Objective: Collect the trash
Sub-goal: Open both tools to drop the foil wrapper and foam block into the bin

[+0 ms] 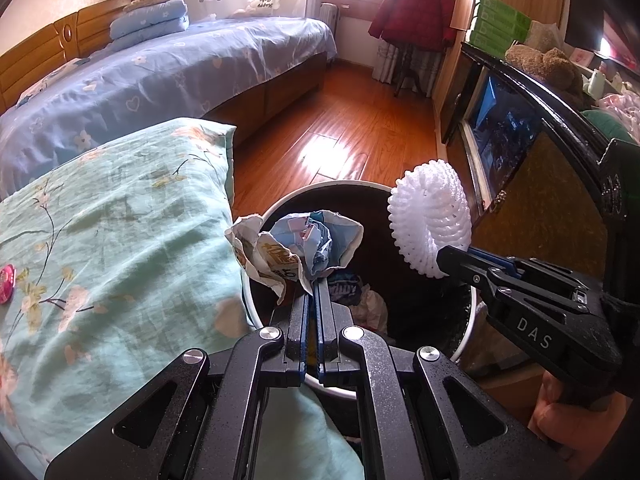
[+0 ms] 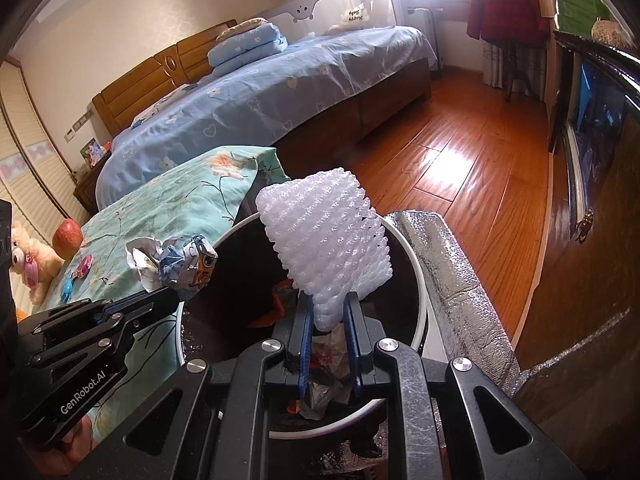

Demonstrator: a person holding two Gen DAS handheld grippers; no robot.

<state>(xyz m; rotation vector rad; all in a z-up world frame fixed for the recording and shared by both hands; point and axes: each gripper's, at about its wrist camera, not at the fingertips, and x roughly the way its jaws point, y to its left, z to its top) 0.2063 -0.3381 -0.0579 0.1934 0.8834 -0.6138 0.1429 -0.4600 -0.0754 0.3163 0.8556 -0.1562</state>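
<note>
A lived-in home bedroom, lit by a bright window.
A wooden-framed bed (image 2: 280, 92) under blue floral sheets, folded quilts (image 1: 150, 22), a red coat (image 1: 414, 10) hanging, and plank flooring (image 2: 460, 168).

Left gripper (image 1: 314, 280) and right gripper (image 2: 329, 312) angled downward, jaws clamped.

Bin (image 1: 468, 332) right of table (image 1: 100, 240)

Black speckled left gripper (image 1: 316, 280) and right gripper (image 2: 328, 312), blue pads, silver screws.
</note>
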